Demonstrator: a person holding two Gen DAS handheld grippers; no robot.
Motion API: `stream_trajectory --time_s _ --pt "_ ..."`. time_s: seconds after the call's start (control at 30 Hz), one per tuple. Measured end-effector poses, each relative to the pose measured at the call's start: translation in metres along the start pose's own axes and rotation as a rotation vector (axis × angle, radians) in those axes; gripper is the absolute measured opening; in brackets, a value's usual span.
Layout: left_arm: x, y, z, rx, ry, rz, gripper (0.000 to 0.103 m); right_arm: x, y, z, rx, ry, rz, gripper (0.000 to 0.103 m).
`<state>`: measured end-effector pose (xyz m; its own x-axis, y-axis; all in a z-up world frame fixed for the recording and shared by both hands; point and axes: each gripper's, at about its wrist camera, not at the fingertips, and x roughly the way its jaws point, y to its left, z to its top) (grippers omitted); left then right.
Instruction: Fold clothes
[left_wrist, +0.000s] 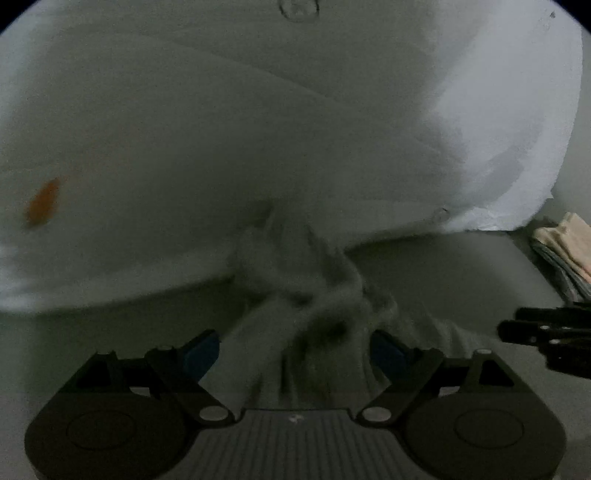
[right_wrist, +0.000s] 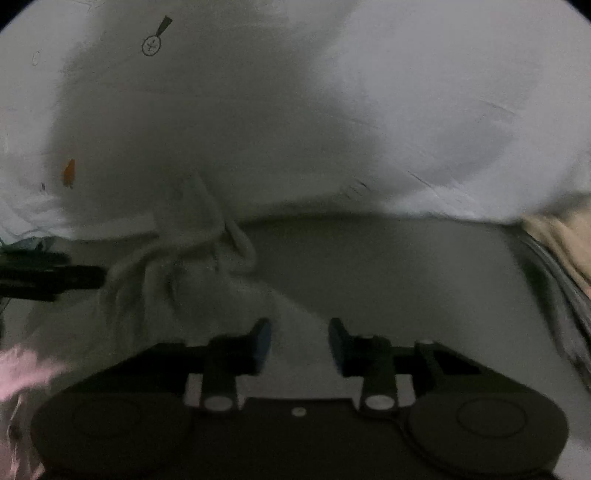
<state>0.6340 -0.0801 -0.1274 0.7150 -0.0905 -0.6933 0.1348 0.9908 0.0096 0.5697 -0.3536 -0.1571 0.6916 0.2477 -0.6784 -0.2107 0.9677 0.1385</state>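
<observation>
**Clearly a white garment between two grippers**

Leftmost in the right wrist view, a bit of pink fabric (right_wrist: 26, 369) shows at the frame edge; what it belongs to I cannot tell. Next comes the left gripper (left_wrist: 291, 350), with its blue-padded fingers (left_wrist: 201, 354) spread wide on either side of a bunched, twisted part of the white garment (left_wrist: 306, 291). Cloth fills the gap between them, yet the pads do not look pressed onto it, so I read this gripper as released around the bunch rather than clamped. Probably it stands there to gather or let go of that gathered edge; which of the two, the pictures do not settle.

That garment lies on a grey table (left_wrist: 461, 273), its crumpled end with a ribbed band near the left gripper, while a broad white sheet of cloth (right_wrist: 406, 110) with small printed marks and an orange spot (left_wrist: 43, 203) rises behind like a backdrop. Whether the sheet is the same garment lifted up is unclear.

Further right, the right gripper (right_wrist: 300, 343) hovers over bare table with its jaws apart and nothing between them, just beside the garment's edge.

At the far right a folded stack of beige and striped clothes (right_wrist: 554, 251) sits on the table, close enough to crowd any wide sweep.
</observation>
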Motion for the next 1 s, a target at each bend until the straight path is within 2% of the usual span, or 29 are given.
stream_trajectory --time_s 0.1,0.2,0.23,0.3,0.33,0.37,0.4,0.43,0.47,0.57,0.67,0.7,0.73,0.77,0.87,0.9,0.93,0.97,1.0 --pt "0.05 -0.001 0.017 0.058 0.048 -0.054 0.09 0.042 0.005 0.032 -0.005 -0.002 0.043 0.036" --pt "0.085 -0.005 0.019 0.138 0.093 -0.077 0.09 0.079 0.013 0.057 -0.038 0.001 0.081 0.047" --pt "0.086 -0.005 0.015 0.146 0.081 -0.072 0.088 0.086 0.018 0.059 -0.078 0.007 0.088 0.047" --pt "0.089 -0.003 0.008 0.161 0.057 -0.061 0.066 0.1 0.027 0.063 -0.159 0.019 0.101 0.047" --pt "0.086 0.002 0.007 0.133 0.053 -0.057 0.043 0.106 0.032 0.064 -0.199 0.025 0.107 0.045" --pt "0.083 0.007 0.007 0.105 0.049 -0.052 0.026 0.113 0.036 0.066 -0.239 0.031 0.114 0.041" --pt "0.081 0.013 0.007 0.077 0.045 -0.047 0.022 0.12 0.041 0.068 -0.28 0.037 0.12 0.014" --pt "0.073 0.019 0.009 0.039 0.016 -0.013 0.019 0.127 0.046 0.07 -0.32 0.044 0.127 0.005" --pt "0.065 0.024 0.012 0.023 -0.007 0.007 0.017 0.133 0.051 0.072 -0.361 0.05 0.133 0.005" --pt "0.032 0.042 0.022 -0.05 -0.098 0.058 0.014 0.101 0.058 0.085 -0.444 -0.124 0.041 0.004" --pt "0.001 0.052 0.021 -0.101 -0.21 0.192 0.01 0.052 0.067 0.094 -0.518 -0.336 -0.101 0.004" --pt "-0.009 0.055 0.021 -0.117 -0.247 0.236 0.01 0.042 0.071 0.092 -0.547 -0.379 -0.149 0.004" --pt "-0.009 0.059 0.017 -0.116 -0.235 0.286 0.01 0.036 0.075 0.087 -0.576 -0.411 -0.197 0.004" --pt "-0.002 0.065 0.011 -0.139 -0.2 0.313 0.01 0.037 0.078 0.08 -0.597 -0.397 -0.223 0.005" --pt "0.021 0.085 -0.013 -0.287 -0.046 0.289 0.013 0.05 0.082 0.062 -0.601 -0.294 -0.235 0.007" --pt "0.026 0.089 -0.02 -0.324 0.011 0.287 0.013 0.048 0.082 0.06 -0.588 -0.277 -0.238 0.011" --pt "0.014 0.086 -0.025 -0.336 -0.003 0.291 0.016 0.046 0.083 0.057 -0.576 -0.259 -0.241 0.017" --pt "0.003 0.084 -0.03 -0.348 -0.016 0.295 0.031 0.044 0.083 0.054 -0.563 -0.242 -0.244 0.025" --pt "-0.009 0.082 -0.035 -0.36 -0.03 0.299 0.041 0.041 0.084 0.051 -0.551 -0.224 -0.247 0.051"
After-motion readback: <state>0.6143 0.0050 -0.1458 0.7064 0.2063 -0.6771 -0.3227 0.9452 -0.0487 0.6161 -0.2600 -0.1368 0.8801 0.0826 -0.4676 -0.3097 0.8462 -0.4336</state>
